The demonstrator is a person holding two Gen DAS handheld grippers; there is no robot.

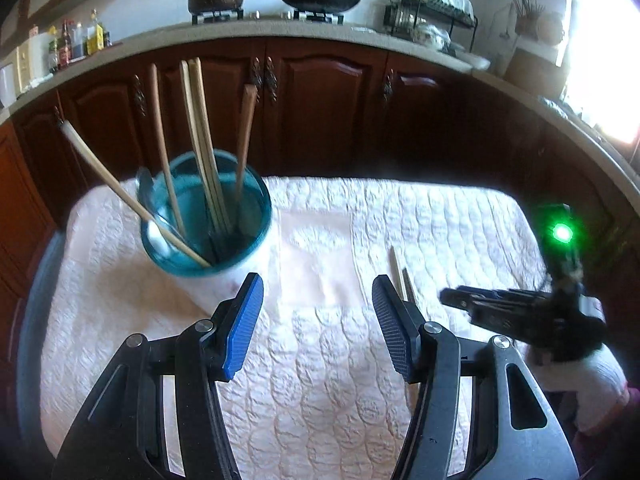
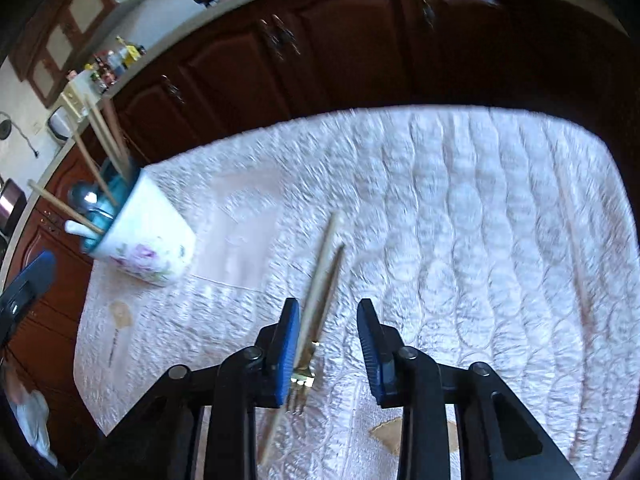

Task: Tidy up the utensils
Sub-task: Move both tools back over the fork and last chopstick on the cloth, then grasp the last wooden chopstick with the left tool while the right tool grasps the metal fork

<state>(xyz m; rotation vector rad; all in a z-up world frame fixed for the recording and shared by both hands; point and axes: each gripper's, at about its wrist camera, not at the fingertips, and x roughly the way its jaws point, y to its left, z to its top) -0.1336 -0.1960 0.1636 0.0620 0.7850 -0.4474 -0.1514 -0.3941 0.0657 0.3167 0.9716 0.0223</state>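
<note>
Mostly done: cup [image 1: 208,216], upper left of frame, already holds chopsticks + spoon. Left to do: chopstick [image 2: 320,280] and fork [image 2: 304,376] on quilted surface [image 2: 460,220], between spread right gripper [image 2: 328,344]. Left gripper [image 1: 316,320] spread, empty.

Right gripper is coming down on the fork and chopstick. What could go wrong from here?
1. The fork and chopstick lie side by side between the right gripper's open jaws; it may grab both or pinch one askew.
2. The cup is already crowded with leaning chopsticks, so an insertion could snag.
</note>
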